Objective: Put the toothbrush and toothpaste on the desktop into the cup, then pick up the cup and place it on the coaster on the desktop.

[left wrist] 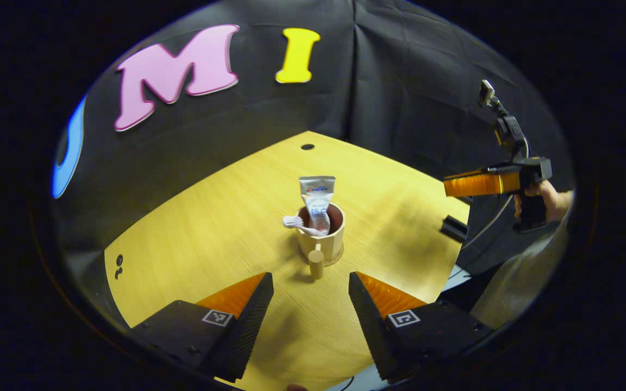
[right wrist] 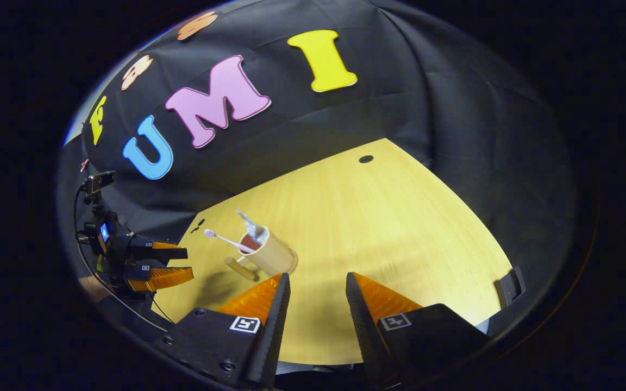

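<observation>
On the counter (left wrist: pixel 193 239) stands the cup (left wrist: pixel 324 239), holding the toothbrush (left wrist: pixel 298 224) and toothpaste (left wrist: pixel 317 203). Left gripper (left wrist: pixel 311 304) near the cup, fingers wide, empty; right gripper (right wrist: pixel 317 309) likewise spread, empty.

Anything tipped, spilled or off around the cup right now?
Nothing stands out. The cup stands upright on the desktop with the toothpaste and toothbrush leaning inside it. No spill shows.

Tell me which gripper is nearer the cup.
Probably the left, though it's close. The left gripper faces the cup head-on, just short of its handle, fingers open. The right gripper sits back from it, cup off to its left.
</observation>
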### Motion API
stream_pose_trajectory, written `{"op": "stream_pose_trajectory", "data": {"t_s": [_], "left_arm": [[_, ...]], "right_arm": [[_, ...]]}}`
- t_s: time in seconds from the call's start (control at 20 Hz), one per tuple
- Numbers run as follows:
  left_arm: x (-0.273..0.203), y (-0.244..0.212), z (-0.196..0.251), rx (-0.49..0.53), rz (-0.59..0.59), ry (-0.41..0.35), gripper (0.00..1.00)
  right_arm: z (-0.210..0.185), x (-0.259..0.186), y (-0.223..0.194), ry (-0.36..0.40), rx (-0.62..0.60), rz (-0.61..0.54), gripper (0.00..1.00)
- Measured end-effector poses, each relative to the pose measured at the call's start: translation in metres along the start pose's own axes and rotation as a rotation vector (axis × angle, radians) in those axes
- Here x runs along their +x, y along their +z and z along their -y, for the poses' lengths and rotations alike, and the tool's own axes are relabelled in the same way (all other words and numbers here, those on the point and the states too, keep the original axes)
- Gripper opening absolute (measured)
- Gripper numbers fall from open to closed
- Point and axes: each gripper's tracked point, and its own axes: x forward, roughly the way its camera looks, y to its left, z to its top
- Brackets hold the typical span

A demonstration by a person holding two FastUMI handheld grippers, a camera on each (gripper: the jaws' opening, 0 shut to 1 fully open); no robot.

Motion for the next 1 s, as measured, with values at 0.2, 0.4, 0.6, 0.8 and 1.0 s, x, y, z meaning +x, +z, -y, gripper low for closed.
{"op": "stream_pose_trajectory", "data": {"t_s": [0.2,0.4,0.6,0.8,1.0], "left_arm": [[-0.04,0.007,-0.022,-0.094,0.108,0.077,0.88],[-0.064,0.004,-0.041,-0.144,0.166,0.124,0.88],[-0.082,-0.003,-0.047,-0.145,0.2,0.148,0.88],[-0.087,-0.01,-0.043,-0.12,0.204,0.159,0.88],[-0.084,-0.012,-0.041,-0.108,0.196,0.147,0.88]], "right_arm": [[-0.046,0.002,0.008,0.046,-0.062,0.014,0.74],[-0.091,0.001,0.013,0.095,-0.095,0.024,0.83],[-0.122,-0.003,0.017,0.12,-0.113,0.04,0.85],[-0.14,0.001,0.019,0.106,-0.148,0.06,0.94],[-0.16,0.009,0.017,0.099,-0.194,0.055,0.98]]}}
